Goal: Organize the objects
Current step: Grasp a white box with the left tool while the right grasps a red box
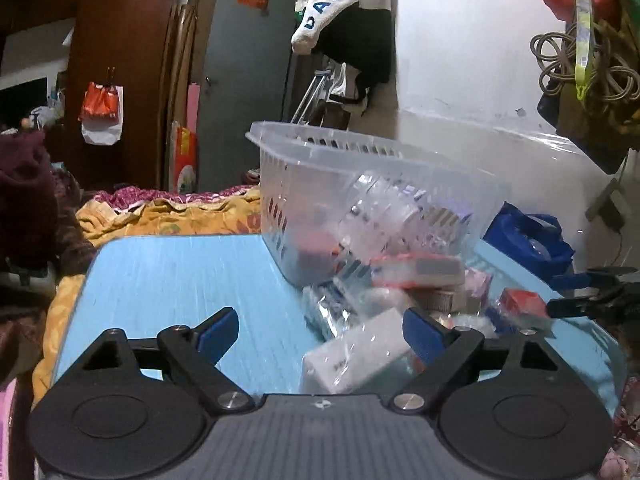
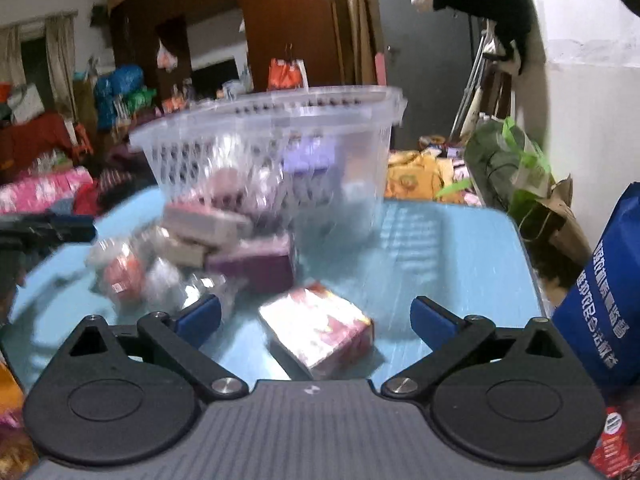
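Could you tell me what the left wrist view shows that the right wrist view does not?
Only the left wrist view shows the white box lying between the open left tool and a coil of cord hanging on the wall. Only the right wrist view shows the pink box in front of the open right tool and a blue printed bag at the table's right edge. Both show the clear basket tilted on the blue table, with a pile of wrapped packets beside it.
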